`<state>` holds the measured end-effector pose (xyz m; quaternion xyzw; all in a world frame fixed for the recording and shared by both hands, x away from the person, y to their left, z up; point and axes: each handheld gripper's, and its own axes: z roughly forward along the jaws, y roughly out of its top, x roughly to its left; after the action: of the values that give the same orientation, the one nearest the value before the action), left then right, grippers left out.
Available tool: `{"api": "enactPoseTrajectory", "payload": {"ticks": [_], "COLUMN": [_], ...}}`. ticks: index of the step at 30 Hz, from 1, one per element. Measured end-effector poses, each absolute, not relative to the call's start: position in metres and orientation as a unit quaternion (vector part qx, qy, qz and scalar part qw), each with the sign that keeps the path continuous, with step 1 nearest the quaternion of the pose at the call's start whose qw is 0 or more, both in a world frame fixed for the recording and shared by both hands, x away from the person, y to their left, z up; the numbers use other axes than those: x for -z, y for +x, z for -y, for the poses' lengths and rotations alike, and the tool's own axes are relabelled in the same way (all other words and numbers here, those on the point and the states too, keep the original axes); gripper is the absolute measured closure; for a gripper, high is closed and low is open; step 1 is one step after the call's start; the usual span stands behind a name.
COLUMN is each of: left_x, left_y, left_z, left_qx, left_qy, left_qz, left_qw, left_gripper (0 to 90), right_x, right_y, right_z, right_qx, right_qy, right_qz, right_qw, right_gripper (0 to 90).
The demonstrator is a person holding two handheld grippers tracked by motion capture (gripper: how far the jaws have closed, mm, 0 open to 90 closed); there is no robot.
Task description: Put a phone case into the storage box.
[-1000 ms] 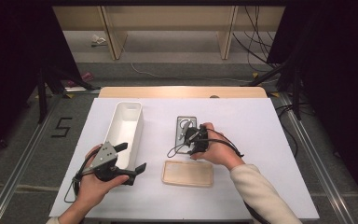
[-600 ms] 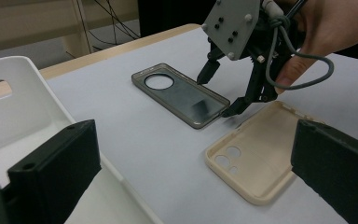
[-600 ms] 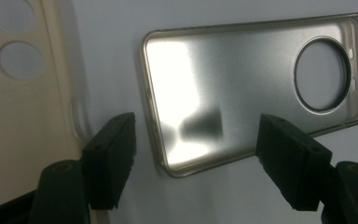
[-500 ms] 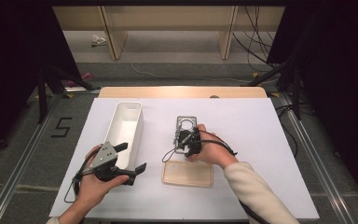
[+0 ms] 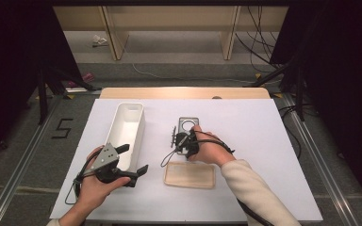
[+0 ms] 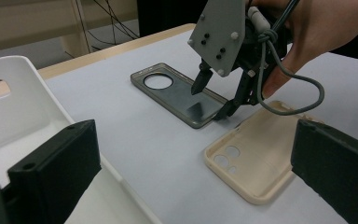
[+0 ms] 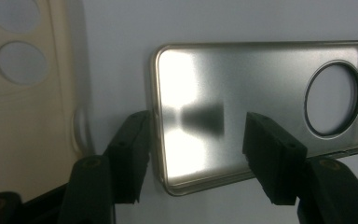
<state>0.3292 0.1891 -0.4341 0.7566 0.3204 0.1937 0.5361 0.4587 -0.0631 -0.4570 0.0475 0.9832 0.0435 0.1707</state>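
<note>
We see the smoky translucent phone case with a round camera hole (image 7: 261,112) lying flat on the white table (image 5: 264,141), its near end hidden under the right gripper (image 6: 214,100). That gripper's jaws have just been closing and straddle the case's short edge, one outside, one over the inside; we cannot tell contact. The cream phone case (image 6: 256,154) lies just beside. The left gripper (image 5: 134,160), spread and empty, hovers by the white bin (image 5: 129,125).

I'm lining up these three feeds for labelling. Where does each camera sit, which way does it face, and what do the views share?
High view: above the person's side, facing forward and down on the table; both forearms, left tongs, right tongs.
Left gripper view: on the left tongs, facing across to the grey case, beige case and right tongs.
Right gripper view: on the right tongs, facing down at the grey case.
Shared: both cases.
</note>
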Motion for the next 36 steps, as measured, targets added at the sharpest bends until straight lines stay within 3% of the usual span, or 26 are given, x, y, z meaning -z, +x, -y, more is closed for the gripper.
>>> {"api": "enactPoseTrajectory", "payload": {"ticks": [7,18,36], "left_x": [0.4343,0.4342,0.4343], "left_y": [0.3292,0.3288,0.3286], "left_z": [-0.1887,-0.1885,-0.1882], "left_qx": [-0.193,-0.193,-0.193], "left_qy": [0.757,0.757,0.757], "left_qz": [-0.32,-0.32,-0.32], "left_qw": [0.536,0.537,0.537], "left_gripper": [0.9,1.1,1.4], "right_x": [0.4577,0.4581,0.458], "right_y": [0.4588,0.4565,0.4548], "right_z": [0.0631,0.0594,0.0588], "right_qx": [-0.04,-0.032,-0.03], "right_qy": [0.042,0.021,0.025], "right_qz": [-0.985,-0.991,-0.992], "right_qw": [0.16,0.131,0.118], "right_gripper": [51.3,74.4,86.7]}}
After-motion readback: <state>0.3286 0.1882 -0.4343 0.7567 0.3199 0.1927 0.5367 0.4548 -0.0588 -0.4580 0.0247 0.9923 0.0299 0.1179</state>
